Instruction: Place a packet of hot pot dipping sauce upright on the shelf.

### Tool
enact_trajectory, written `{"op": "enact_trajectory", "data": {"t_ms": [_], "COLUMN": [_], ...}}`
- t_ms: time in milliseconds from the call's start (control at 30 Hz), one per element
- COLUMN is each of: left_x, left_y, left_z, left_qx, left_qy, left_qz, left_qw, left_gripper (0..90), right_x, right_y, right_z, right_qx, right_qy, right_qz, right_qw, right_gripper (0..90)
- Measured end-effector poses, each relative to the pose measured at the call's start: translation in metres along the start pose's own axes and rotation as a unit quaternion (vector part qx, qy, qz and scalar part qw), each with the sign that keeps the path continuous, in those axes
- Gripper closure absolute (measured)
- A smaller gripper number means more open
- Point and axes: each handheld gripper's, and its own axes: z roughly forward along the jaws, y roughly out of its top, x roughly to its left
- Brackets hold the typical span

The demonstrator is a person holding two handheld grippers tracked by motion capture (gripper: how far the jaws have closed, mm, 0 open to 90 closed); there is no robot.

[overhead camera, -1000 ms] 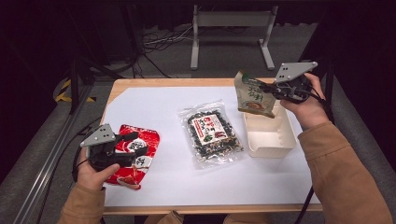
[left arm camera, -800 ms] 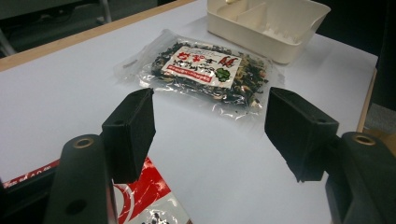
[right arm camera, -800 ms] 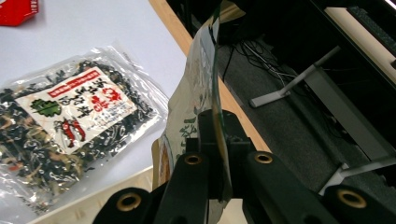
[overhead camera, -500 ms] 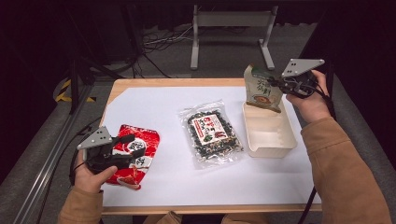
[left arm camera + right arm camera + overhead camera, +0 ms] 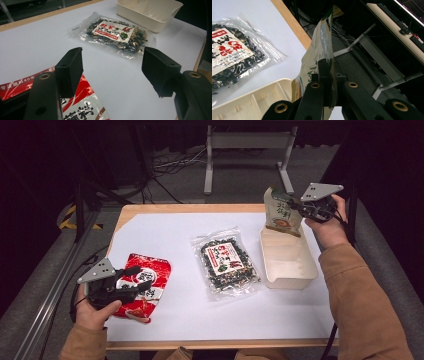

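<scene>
Right hand-held gripper (image 5: 299, 209) clamped on green-and-tan pouch (image 5: 281, 212), held upright above cream tray's (image 5: 290, 265) far end, left hand-held gripper (image 5: 131, 281) wide over red packet (image 5: 145, 282)

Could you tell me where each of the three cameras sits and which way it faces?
High view: above the person's side, looking forward and down on the table; both forearms, left gripper, right gripper.
Left gripper view: rides that gripper, low, looking across the red packet; open jaws show.
Right gripper view: rides that gripper, looking past the table edge; jaws clamp the green pouch.
All share the clear seaweed bag and cream tray.
</scene>
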Motion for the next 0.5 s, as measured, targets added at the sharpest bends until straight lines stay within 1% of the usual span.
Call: {"op": "enact_trajectory", "data": {"t_ms": [267, 333, 400, 433, 500], "left_x": [0.000, 0.000, 0.000, -0.001, -0.001], "left_y": [-0.001, -0.001, -0.001, -0.001, -0.001], "left_z": [0.000, 0.001, 0.001, 0.002, 0.002], "left_qx": [0.002, 0.001, 0.002, 0.002, 0.003], "left_qy": [0.000, 0.001, 0.000, -0.001, -0.002], "left_qz": [-0.004, 0.000, -0.001, -0.005, -0.004], "left_qw": [1.0000, 1.0000, 1.0000, 1.0000, 1.0000], "left_gripper": [34.0, 33.9, 33.9, 33.9, 34.0], "right_x": [0.000, 0.001, 0.000, 0.001, 0.002], "right_y": [-0.009, -0.011, -0.012, -0.012, -0.013], "right_z": [0.015, 0.017, 0.018, 0.019, 0.022], "right_qx": [0.009, 0.006, 0.005, 0.004, 0.004], "right_qy": [0.001, -0.001, 0.000, 0.001, 0.008], "right_qz": [0.003, 0.004, 0.002, 0.004, 0.005], "right_qw": [1.0000, 1.0000, 1.0000, 1.0000, 0.9999], "right_gripper": [88.8, 88.6, 88.6, 88.6, 88.5]}}
